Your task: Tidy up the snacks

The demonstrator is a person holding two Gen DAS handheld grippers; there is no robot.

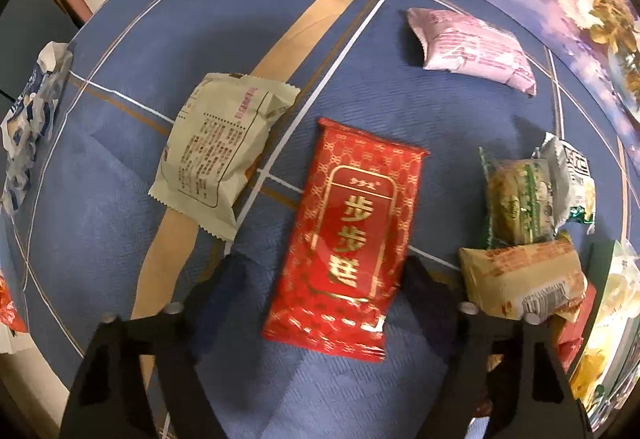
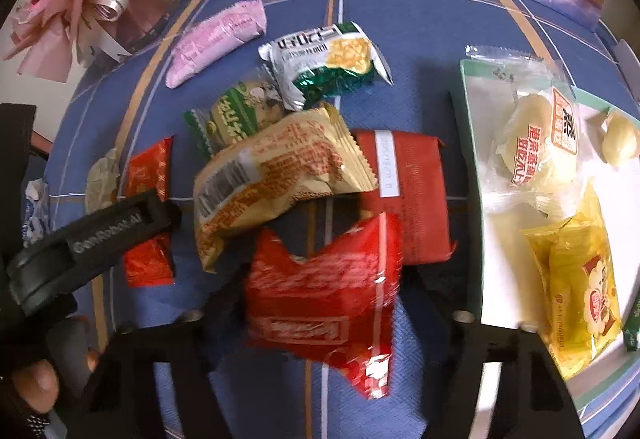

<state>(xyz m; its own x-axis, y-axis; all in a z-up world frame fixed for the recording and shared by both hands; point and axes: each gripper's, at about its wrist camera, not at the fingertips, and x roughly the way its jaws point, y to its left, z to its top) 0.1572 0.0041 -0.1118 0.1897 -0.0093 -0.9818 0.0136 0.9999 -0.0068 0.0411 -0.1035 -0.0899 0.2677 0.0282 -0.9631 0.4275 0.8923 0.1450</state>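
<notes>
Left tool (image 1: 326,271): jaws spread wide, straddling red gold-lettered packet (image 1: 348,235) lying flat on blue-cloth tabletop (image 1: 132,223); whether fingers touch it, cannot tell. Cream packet (image 1: 220,155) just left of it, pink packet (image 1: 472,49) farther off, green biscuit packet (image 1: 518,201) at right.

Right tool (image 2: 324,291): jaws apart, crumpled red wrapper (image 2: 324,295) between them; grip on it not discernible. Beyond wrapper: beige packet (image 2: 272,175) overlapping dark red packet (image 2: 408,195). Tray (image 2: 472,143) at right holds clear-wrapped pastry (image 2: 536,143) and yellow packet (image 2: 576,291).
</notes>
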